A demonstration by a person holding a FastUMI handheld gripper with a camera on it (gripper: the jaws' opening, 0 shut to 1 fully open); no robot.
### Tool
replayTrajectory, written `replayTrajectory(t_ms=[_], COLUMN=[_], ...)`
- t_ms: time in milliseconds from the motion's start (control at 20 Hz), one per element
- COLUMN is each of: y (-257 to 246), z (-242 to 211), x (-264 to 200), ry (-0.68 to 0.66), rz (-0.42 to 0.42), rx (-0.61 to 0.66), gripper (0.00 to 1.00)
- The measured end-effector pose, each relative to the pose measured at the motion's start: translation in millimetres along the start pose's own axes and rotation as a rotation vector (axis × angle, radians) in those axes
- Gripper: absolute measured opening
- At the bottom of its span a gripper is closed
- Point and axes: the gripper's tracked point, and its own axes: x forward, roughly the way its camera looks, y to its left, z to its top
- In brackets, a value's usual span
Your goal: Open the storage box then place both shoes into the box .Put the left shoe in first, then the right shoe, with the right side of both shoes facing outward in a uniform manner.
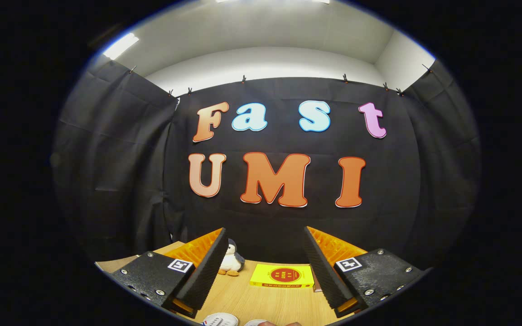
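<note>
We are facing a black cloth wall (120, 181) clipped along its top edge, a white wall (265, 63) rising behind it; ceiling lights (120, 45) are glowing; a wooden table (243, 299) is lying below.

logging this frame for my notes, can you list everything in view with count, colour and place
small plush penguin toy: one, white and grey with orange feet, standing on the table just beyond the left finger, by the cloth wall
flat yellow box with a red circle: one, lying on the table beyond the fingers, between them
round white objects: two, partly seen, near edge of table below the fingers; too cut off to identify
light wooden table: one, tan
black cloth wall: behind the table
gripper: one, fingers wide apart, holding nothing
</note>
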Motion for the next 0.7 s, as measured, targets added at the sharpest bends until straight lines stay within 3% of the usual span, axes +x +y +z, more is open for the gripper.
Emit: replayTrajectory(t_ms=[250, 700], y=[18.2, 90.5], z=[-29.7, -95.5], x=[-1.4, -13.1], ry=[0.098, 0.331], rz=[0.085, 0.324], rx=[0.069, 0.297], gripper=[0.99, 0.98])
